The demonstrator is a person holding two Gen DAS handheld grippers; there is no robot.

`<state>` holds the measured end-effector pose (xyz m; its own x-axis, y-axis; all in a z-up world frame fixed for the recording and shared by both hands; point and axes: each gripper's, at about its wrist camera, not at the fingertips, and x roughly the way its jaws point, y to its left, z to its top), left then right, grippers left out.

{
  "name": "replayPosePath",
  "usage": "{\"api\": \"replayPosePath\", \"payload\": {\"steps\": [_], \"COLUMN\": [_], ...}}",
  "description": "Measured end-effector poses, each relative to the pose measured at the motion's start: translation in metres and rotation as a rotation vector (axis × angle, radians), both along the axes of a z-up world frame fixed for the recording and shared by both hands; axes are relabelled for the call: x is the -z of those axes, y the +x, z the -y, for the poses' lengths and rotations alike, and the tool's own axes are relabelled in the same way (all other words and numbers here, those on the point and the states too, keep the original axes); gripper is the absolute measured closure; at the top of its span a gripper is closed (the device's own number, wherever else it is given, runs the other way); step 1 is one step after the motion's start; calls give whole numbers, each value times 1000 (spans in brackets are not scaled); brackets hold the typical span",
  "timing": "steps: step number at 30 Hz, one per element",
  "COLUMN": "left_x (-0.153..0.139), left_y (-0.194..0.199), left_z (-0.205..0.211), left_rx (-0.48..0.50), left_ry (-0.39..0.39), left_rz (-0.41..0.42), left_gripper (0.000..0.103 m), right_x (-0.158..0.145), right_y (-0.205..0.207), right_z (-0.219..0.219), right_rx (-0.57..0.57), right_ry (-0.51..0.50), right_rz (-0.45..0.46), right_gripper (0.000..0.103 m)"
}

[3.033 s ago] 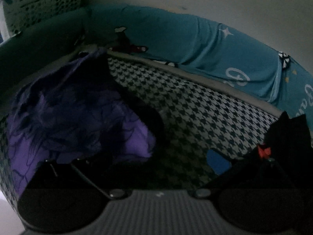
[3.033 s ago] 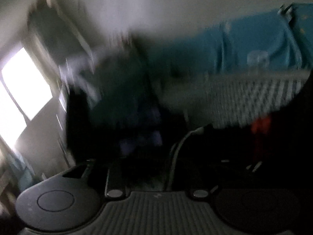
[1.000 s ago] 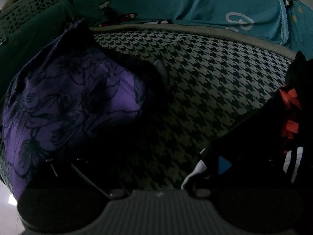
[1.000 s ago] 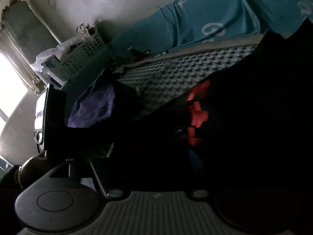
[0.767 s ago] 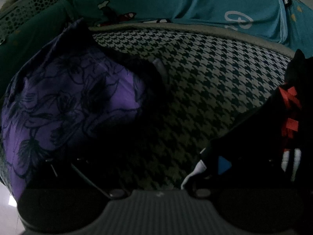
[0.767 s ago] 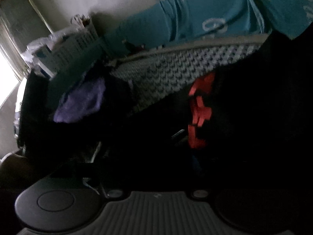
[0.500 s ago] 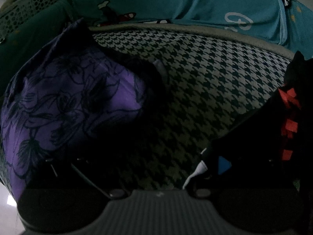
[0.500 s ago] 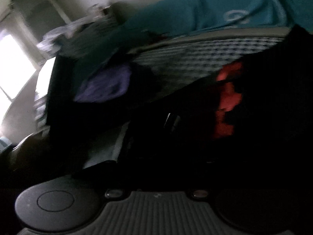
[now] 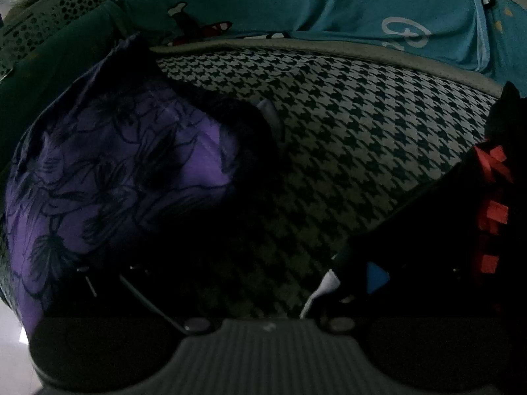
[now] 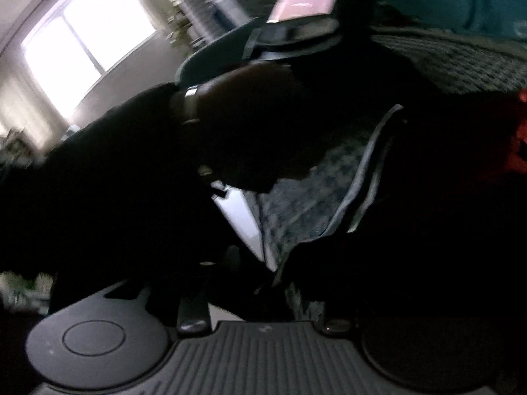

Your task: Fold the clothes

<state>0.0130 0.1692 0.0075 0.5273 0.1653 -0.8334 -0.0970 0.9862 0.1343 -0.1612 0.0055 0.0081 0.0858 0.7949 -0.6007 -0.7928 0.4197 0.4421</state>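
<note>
Our left gripper is too dark to tell. Our right gripper, jaws just opening, may drop the black shirt and it bunches.

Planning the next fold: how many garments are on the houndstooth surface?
2: a purple floral garment at left, a black garment with red print at right. More may be hidden in the dark.

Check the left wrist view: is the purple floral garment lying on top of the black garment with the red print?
No. The purple floral garment lies at the left, apart from the black garment, with bare houndstooth cover between them.
</note>
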Motion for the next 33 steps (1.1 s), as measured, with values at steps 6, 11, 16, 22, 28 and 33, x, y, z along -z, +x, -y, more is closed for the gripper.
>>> {"api": "replayPosePath", "payload": {"steps": [6,11,16,22,28,33], "left_x": [2,4,5,6,8,8], "left_y": [0,-2,-1,1,4,7], "left_z": [3,8,10,15,13,15], "left_rx": [5,35,35,53,52,56], "left_ry": [0,-13,-25,-23,-35,-27], "left_rz": [4,-1,-2,-2,-5,-1], "left_gripper": [2,9,10,9,9,9], "right_x": [-20,-24,-19,-14,-8,2], "right_y": [17,58,106,155,195,218], "right_z": [25,65,103,138,171,202], "right_rx": [78,307,582,849,1067,1176], "right_ry": [-9,-19,-27,-61,-142,-168], "right_rz": [93,145,149,180,270,279], "right_gripper": [59,54,53,41,35,30]}}
